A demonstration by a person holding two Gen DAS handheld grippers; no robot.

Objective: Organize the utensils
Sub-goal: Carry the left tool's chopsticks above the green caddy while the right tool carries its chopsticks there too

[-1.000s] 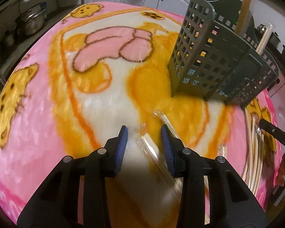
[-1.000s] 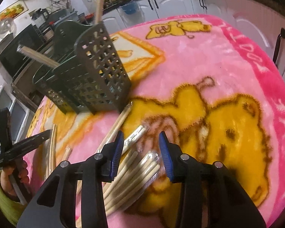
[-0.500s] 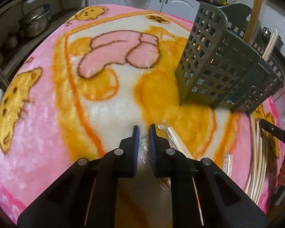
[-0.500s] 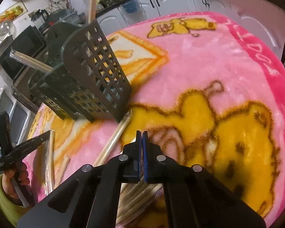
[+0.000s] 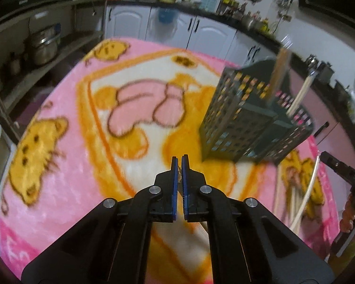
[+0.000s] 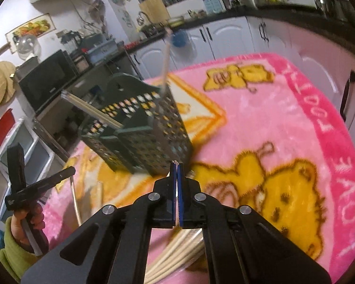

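A pink cartoon blanket covers the desk across both views. The dark green perforated utensil caddy stands right of centre in the left wrist view, with wrapped chopsticks sticking up from it. More wrapped chopstick packs lie at the lower centre of the right wrist view. The left gripper is clamped on a thin wrapper; the right gripper pinches a pale wrapped stick.

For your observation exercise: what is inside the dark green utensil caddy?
Two pale wrapped chopstick packs stand in the caddy: one upright, one leaning out sideways. Their lower ends, and anything else deeper inside, are hidden by the perforated walls.
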